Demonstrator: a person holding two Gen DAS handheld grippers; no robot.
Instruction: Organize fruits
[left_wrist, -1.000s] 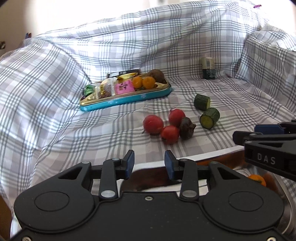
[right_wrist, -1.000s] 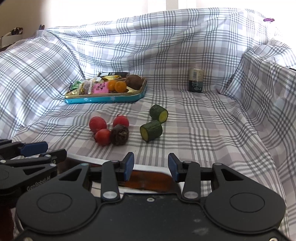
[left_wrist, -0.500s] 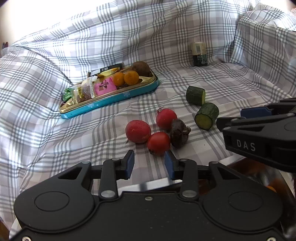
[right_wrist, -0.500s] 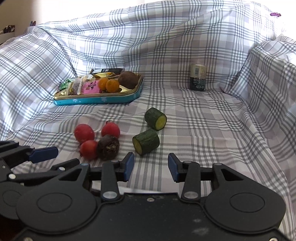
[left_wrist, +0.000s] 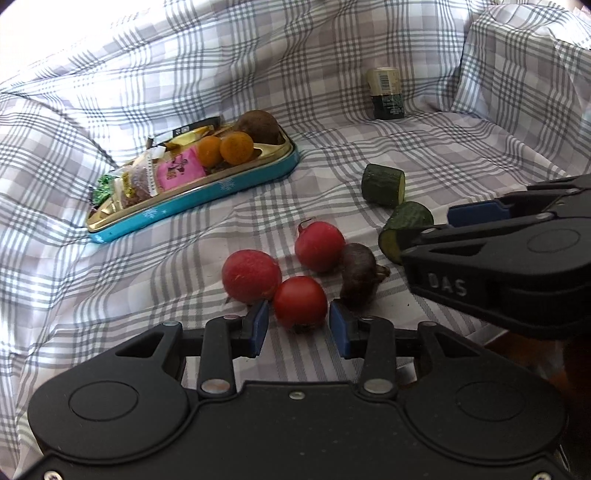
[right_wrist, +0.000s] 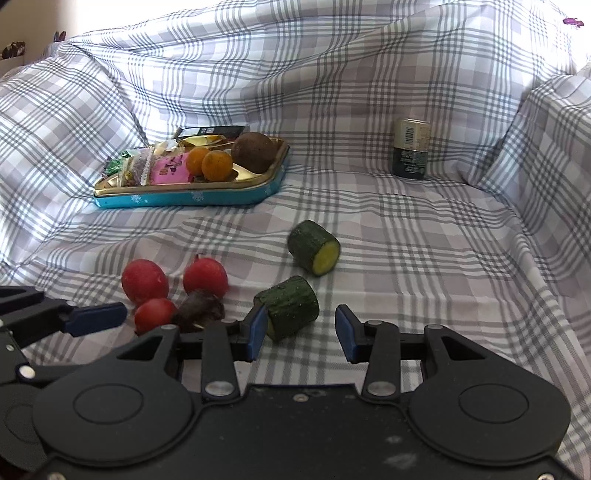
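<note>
My left gripper (left_wrist: 298, 325) is open, its blue pads on either side of a red tomato (left_wrist: 300, 301) on the plaid cloth. Two red radishes (left_wrist: 252, 274) (left_wrist: 320, 241) and a dark wrinkled fruit (left_wrist: 357, 274) lie just behind it. My right gripper (right_wrist: 300, 329) is open, with the near cucumber chunk (right_wrist: 291, 307) at its left pad. A second cucumber chunk (right_wrist: 313, 246) lies further back. The same fruits show in the right wrist view, with the tomato (right_wrist: 154, 313) beside the left gripper's pad.
A teal and gold tin tray (right_wrist: 192, 195) at the back left holds two oranges (right_wrist: 217, 166), a brown fruit (right_wrist: 255, 152) and wrapped snacks. A small dark jar (right_wrist: 411, 148) stands at the back right. Cloth folds rise on all sides.
Both grippers have moved forward and down toward the fruits. The tomato now sits between the left pads and the near cucumber chunk by the right gripper's left pad.
</note>
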